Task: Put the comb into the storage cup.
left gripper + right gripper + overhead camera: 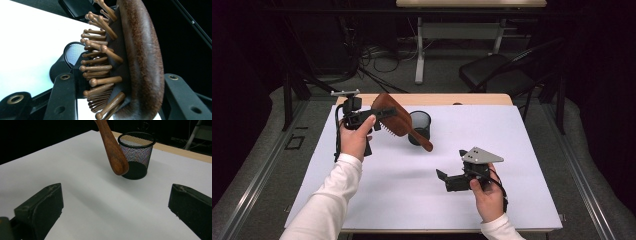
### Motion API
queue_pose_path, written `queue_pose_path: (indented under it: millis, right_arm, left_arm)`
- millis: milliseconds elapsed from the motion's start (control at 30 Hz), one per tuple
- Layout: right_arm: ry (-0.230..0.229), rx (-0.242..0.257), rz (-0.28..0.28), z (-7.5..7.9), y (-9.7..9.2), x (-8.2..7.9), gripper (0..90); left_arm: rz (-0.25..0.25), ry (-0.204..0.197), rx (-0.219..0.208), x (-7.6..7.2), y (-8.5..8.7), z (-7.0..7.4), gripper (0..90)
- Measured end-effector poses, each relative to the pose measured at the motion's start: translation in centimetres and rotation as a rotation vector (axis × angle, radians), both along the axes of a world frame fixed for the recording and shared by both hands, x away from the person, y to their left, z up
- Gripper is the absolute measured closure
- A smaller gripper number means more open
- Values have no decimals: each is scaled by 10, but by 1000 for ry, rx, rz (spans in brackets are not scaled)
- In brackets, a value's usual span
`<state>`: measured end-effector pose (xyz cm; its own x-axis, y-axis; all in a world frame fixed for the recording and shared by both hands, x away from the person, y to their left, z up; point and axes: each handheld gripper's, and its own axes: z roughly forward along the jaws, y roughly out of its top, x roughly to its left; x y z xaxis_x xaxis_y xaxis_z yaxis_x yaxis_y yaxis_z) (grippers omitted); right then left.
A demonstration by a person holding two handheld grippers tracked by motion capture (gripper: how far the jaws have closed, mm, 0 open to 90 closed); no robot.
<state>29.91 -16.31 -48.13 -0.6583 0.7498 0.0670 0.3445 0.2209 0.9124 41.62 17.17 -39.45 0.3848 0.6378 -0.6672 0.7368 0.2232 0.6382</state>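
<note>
A brown wooden hairbrush [391, 116] hangs tilted above the white sheet, its handle [422, 140] sloping down to the right in front of a black mesh cup [420, 126]. My left gripper [382, 116] is shut on the brush head. In the left gripper view the brush [140, 62] sits between the black jaws with its bristles [100, 67] pointing left toward the cup [72, 53]. My right gripper [444, 181] is open and holds nothing, low over the sheet at the right and facing left. In its own view the right gripper [117, 207] faces the handle tip [116, 162] and the cup [137, 155].
A white sheet [512, 150] covers most of the table, with a wooden strip [472, 99] at the far edge. Behind the table stand a black chair [497, 72] and a desk frame with cables on the floor.
</note>
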Motion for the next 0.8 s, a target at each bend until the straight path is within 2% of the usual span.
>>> queue_pose_path:
  millis: [800]
  right_arm:
    - [3,5,-6,0,-3,1,0]
  left_arm:
    - [25,-14,4,11,1,19,519]
